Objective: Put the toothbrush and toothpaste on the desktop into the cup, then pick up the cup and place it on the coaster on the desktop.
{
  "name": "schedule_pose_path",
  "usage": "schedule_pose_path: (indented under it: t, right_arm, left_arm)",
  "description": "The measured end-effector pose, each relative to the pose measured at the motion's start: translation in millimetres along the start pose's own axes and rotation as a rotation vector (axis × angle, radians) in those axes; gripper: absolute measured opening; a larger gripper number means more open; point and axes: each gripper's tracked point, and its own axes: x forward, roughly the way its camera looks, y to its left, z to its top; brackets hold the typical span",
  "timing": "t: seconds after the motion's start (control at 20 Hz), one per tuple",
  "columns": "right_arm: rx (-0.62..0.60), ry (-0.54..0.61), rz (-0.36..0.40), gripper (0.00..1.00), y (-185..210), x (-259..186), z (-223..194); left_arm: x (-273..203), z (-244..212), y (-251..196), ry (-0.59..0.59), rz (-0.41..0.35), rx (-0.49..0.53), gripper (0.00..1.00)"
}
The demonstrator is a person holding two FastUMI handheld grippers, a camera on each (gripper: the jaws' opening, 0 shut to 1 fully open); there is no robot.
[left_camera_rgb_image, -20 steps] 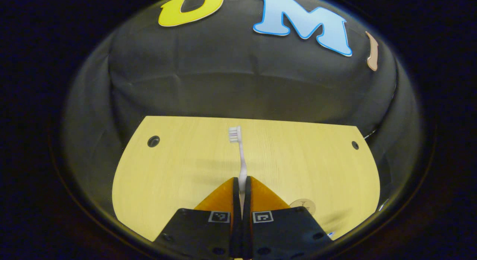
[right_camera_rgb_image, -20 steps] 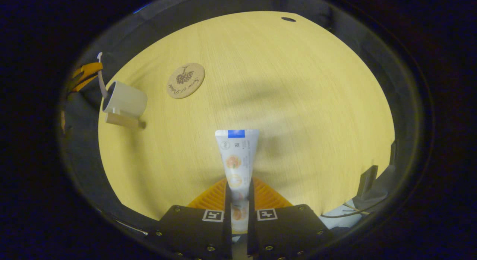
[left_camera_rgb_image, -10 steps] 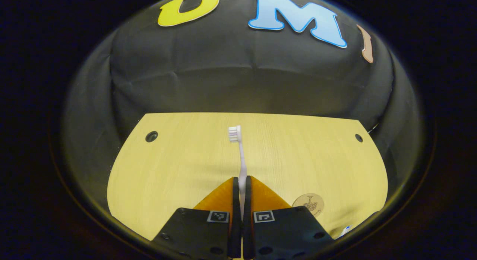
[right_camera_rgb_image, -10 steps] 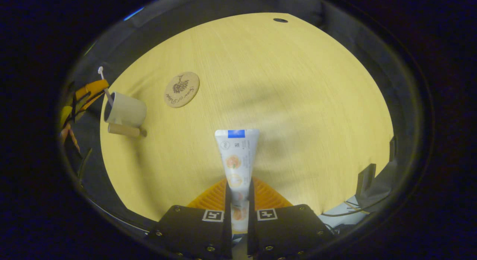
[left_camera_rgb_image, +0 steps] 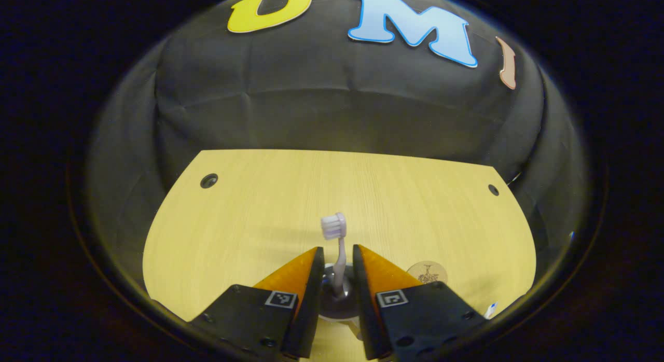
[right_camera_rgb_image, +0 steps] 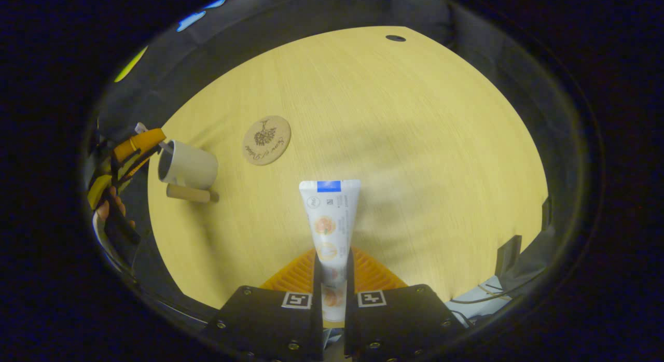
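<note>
Left gripper view: left tool [left_camera_rgb_image: 336,255] spread, fingers clear of toothbrush [left_camera_rgb_image: 336,248]. Brush stands head-up in cup [left_camera_rgb_image: 338,300], whose grey mouth sits between fingers at 6 o'clock. Coaster [left_camera_rgb_image: 427,273] on table [left_camera_rgb_image: 249,222] at 4 o'clock, just beside cup.

Right gripper view: right tool [right_camera_rgb_image: 332,263] pinching toothpaste [right_camera_rgb_image: 328,217], tube held off table, flat crimped end forward. Cup [right_camera_rgb_image: 188,166] seen from side at 9 o'clock, wooden handle toward camera; left tool [right_camera_rgb_image: 136,150] at its mouth, person's hand [right_camera_rgb_image: 106,209] behind. Coaster [right_camera_rgb_image: 266,139] near cup, apart.
</note>
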Motion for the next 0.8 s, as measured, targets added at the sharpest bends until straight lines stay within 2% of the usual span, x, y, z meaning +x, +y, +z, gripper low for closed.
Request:
schedule_pose_path:
  t: [0.1,0.2,0.25,0.4,0.45,0.55,0.6,0.65,0.8]
  right_arm:
    - [-0.004,-0.025,0.015,0.17,8,-6,10]
    - [-0.012,-0.056,0.034,0.17,19,-15,22]
    - [-0.018,-0.073,0.042,0.17,25,-19,28]
    - [-0.048,-0.117,0.061,0.17,44,-28,47]
    - [-0.062,-0.132,0.067,0.18,51,-30,54]
    - [-0.089,-0.154,0.074,0.18,65,-32,65]
    - [-0.106,-0.168,0.079,0.17,74,-33,72]
    - [-0.122,-0.180,0.086,0.17,84,-35,77]
    - [-0.167,-0.236,0.125,0.17,119,-43,98]
  left_arm:
    - [-7,1,3,-0.008,0.010,0.008,0.52]
    - [-16,6,6,-0.030,0.013,-0.003,0.49]
    - [-23,8,7,-0.040,0.011,-0.007,0.53]
    - [-42,9,14,-0.058,0.010,-0.008,0.52]
    - [-48,8,18,-0.061,0.010,-0.010,0.56]
    - [-60,6,28,-0.064,0.016,-0.022,0.52]
    - [-64,4,34,-0.064,0.021,-0.030,0.56]
    - [-70,1,42,-0.063,0.027,-0.041,0.52]
    - [-84,-9,69,-0.054,0.057,-0.061,0.52]
